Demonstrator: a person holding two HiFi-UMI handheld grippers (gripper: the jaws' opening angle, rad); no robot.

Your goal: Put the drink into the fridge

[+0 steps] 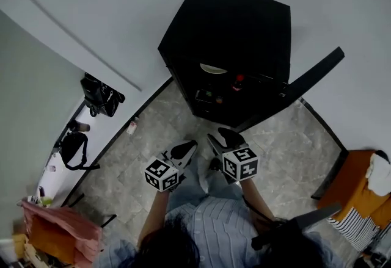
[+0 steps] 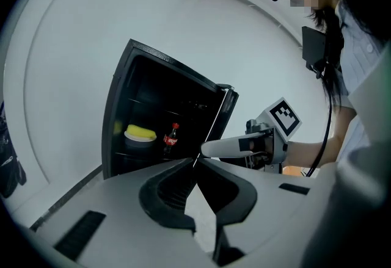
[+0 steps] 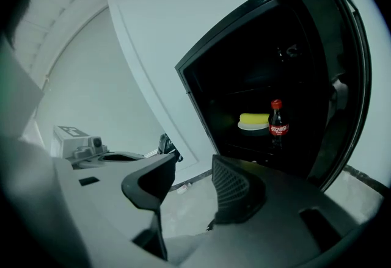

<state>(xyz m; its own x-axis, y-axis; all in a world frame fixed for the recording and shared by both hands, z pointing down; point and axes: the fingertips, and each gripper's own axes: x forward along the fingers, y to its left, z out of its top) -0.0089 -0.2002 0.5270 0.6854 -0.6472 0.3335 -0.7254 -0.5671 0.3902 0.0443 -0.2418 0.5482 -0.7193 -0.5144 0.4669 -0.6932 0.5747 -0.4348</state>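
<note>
Fridge: black fridge [image 1: 232, 28] against the white wall, its door [image 1: 308, 77] swung wide open to the right.
Drink: a cola bottle [image 3: 277, 120] with a red cap stands upright on a shelf [image 3: 244, 138] inside the fridge. It is not held by anything.
Neighbour: a bowl [image 3: 253, 126] with something yellow in it sits just beside the bottle on the same shelf. Whether the two touch is too small to tell.
Left gripper: the left gripper [image 2: 195, 162] is held in front of the fridge, clear of it. Its jaws are tip to tip, with nothing between them.
Right gripper: the right gripper [image 3: 194, 166] is also in front of the fridge, beside the left one and touching nothing. Its jaws stand apart and empty, and only the grey tiled floor [image 1: 146, 138] shows through the gap.
Done so far: by the look of it, the main job is finished, since the bottle is in the fridge and both grippers are off it.
Left to do: the door is still open. Closing it would be the sensible last step, though the task does not ask for it.
Risk: low, as the bottle looks steady and sits well back from the shelf edge.
</note>
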